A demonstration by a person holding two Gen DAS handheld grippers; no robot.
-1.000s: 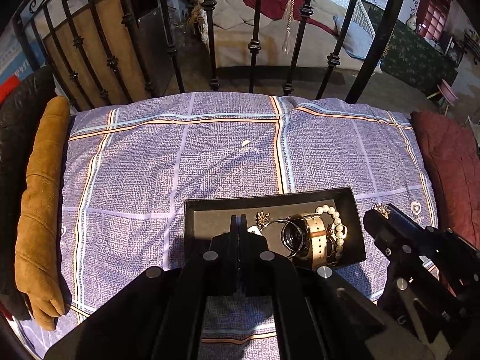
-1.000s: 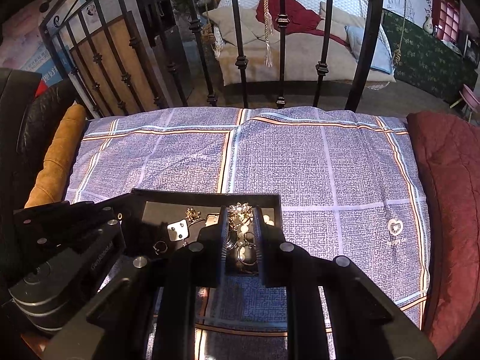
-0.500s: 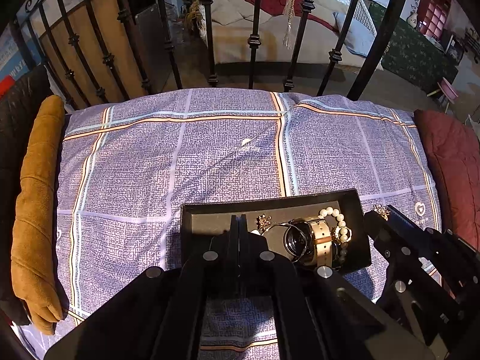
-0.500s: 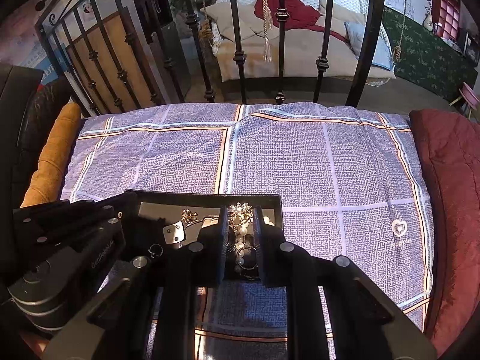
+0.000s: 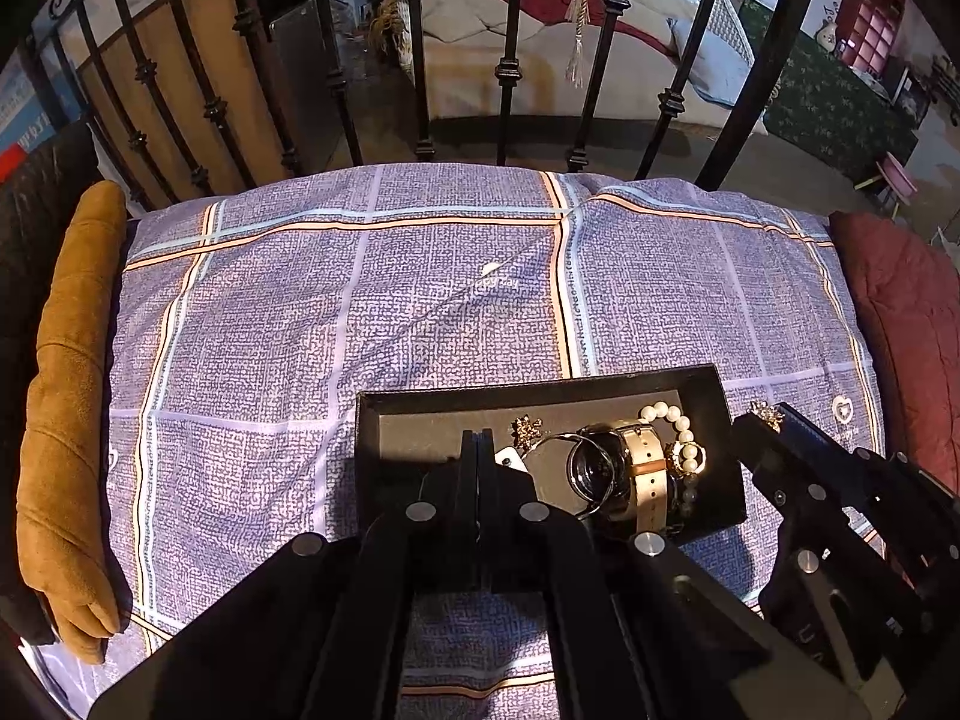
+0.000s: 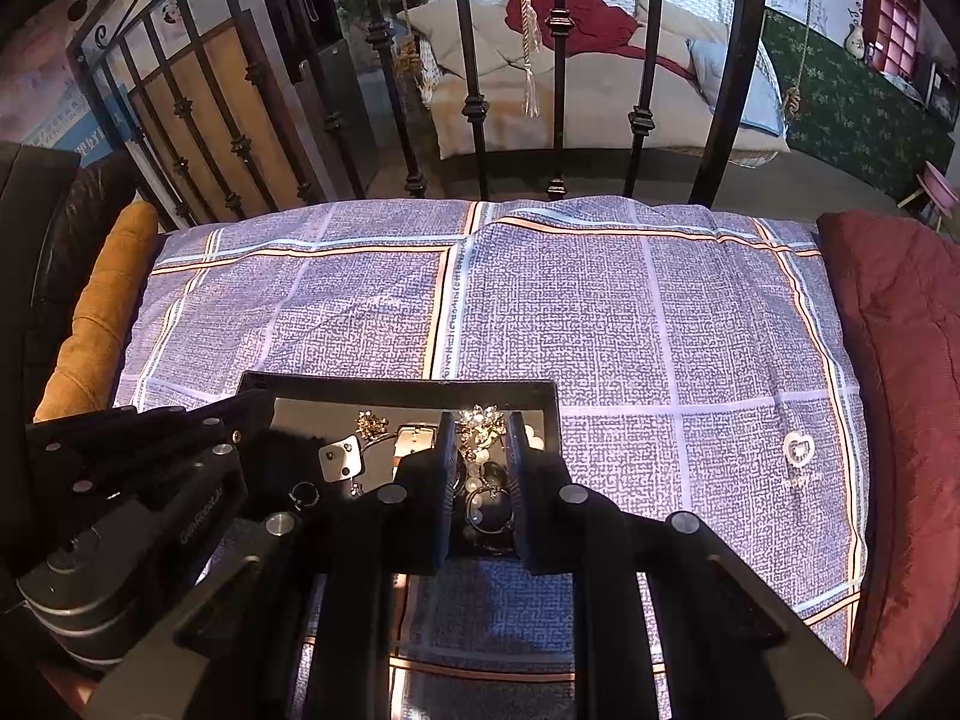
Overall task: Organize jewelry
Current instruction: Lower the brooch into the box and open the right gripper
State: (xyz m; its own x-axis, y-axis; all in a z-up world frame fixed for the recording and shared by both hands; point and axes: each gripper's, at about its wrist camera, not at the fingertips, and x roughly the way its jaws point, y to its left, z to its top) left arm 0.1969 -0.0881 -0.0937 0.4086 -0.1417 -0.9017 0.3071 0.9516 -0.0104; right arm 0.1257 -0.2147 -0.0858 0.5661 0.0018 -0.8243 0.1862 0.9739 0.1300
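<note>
Jewelry in our right hand-held gripper point(image 6: 478, 433): a sparkly gold flower piece point(image 6: 478, 418) sits between the tips, which stand a narrow gap apart; we judge it pinched, since from the left wrist view the same glint rides at that gripper's tip point(image 5: 767, 414).
Left hand-held gripper point(image 5: 477, 441): clenched tight, fingers pressed flat together with nothing between them, hovering over the near left part of the tray.
Tray point(image 5: 606, 384): a shallow black box lying on the bed, its long side facing us; both grippers point down into it.
Contents: a watch point(image 5: 645, 474) with a pale strap, a pearl bracelet point(image 5: 678, 420), thin bangles point(image 5: 591, 468), a second gold flower piece point(image 5: 526, 427) and a small white card point(image 6: 341, 457), crowded toward the right half.
Bed cover point(image 6: 600, 312): purple check cloth, soft, so we expect the tray to tip if pressed at an edge.
Step in hand, as we read it: setting the flower piece into the tray.
Doing it well: we should lower over a bare patch of the tray floor, well clear of the bangles and pearls, let go only when the piece is touching down, then lift straight up.
Risk: prongs may snag the beads.
</note>
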